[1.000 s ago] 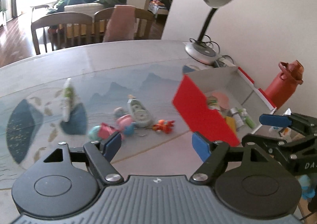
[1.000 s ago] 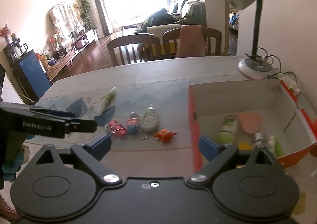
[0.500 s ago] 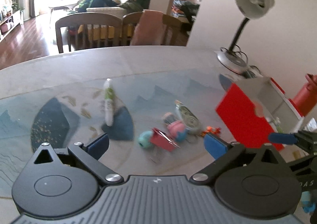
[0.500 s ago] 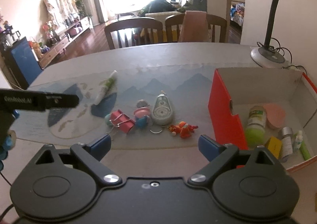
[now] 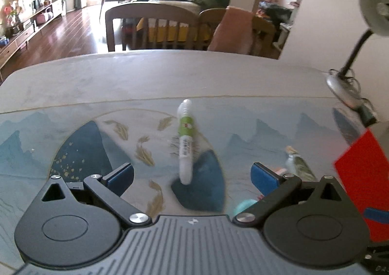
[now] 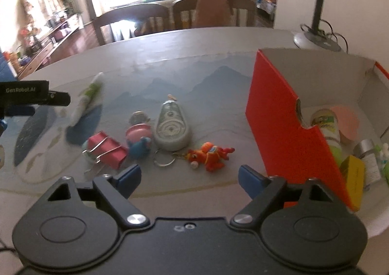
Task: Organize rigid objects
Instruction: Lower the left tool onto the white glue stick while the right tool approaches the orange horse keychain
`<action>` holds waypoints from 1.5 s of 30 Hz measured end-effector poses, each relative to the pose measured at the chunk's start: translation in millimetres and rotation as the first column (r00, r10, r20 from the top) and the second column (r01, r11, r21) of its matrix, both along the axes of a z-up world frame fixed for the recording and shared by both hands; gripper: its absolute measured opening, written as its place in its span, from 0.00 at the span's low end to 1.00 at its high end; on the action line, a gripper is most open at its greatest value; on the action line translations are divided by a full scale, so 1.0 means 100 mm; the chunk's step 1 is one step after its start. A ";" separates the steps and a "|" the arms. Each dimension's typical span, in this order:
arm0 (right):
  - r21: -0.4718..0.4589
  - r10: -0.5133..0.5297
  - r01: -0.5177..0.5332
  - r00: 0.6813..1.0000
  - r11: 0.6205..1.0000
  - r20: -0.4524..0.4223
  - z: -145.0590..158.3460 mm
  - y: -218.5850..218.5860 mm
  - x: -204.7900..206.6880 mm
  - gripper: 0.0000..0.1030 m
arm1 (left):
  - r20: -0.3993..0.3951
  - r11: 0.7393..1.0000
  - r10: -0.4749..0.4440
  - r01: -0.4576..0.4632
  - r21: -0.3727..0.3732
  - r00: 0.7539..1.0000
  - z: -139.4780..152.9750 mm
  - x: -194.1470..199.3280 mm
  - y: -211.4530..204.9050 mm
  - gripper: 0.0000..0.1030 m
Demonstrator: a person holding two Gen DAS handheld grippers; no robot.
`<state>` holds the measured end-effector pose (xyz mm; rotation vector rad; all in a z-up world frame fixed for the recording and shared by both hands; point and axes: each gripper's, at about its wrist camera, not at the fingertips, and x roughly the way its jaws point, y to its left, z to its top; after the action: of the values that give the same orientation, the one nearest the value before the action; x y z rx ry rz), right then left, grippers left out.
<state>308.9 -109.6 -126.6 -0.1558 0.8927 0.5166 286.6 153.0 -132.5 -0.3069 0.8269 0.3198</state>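
Note:
A white tube with a green label (image 5: 186,143) lies on the patterned table mat, its near end between the tips of my left gripper (image 5: 192,176), which stands wide open and is not touching it. In the right wrist view the tube (image 6: 87,102) lies far left under the left gripper (image 6: 34,95). My right gripper (image 6: 189,176) hangs low over the mat, jaws closing with nothing between them. Just ahead lie an orange toy keychain (image 6: 211,155), a grey tape dispenser (image 6: 171,126), a pink and blue figure (image 6: 138,136) and a red binder clip (image 6: 107,151).
An open red box (image 6: 287,117) at the right holds several small items, among them a green-lidded bottle (image 6: 328,126) and a yellow carton (image 6: 352,172). A desk lamp base (image 6: 316,40) with cables stands behind it. Wooden chairs (image 5: 145,24) line the table's far edge.
The left gripper swung left and down until the white tube lay between its tips, and its jaws widened. The right gripper sank closer to the small items and its jaws narrowed.

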 end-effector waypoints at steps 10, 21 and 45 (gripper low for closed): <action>-0.017 -0.052 0.052 0.999 0.999 -0.004 -0.19 0.06 0.19 0.69 | -0.056 0.999 0.038 -0.037 0.014 0.998 -0.38 0.40 0.23 1.00; -0.035 -0.043 0.042 0.999 0.998 -0.014 -0.29 0.09 0.27 0.66 | -0.069 0.999 0.013 -0.010 0.046 0.998 -0.58 0.59 0.28 1.00; -0.034 0.013 -0.013 1.000 0.999 0.009 -0.27 0.14 0.23 0.42 | -0.028 0.990 -0.046 0.049 0.131 0.999 -0.52 0.86 0.22 0.23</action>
<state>331.9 -95.8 -153.7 -0.1942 0.8925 0.5126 372.6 174.7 -184.2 -0.1600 0.8324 0.3325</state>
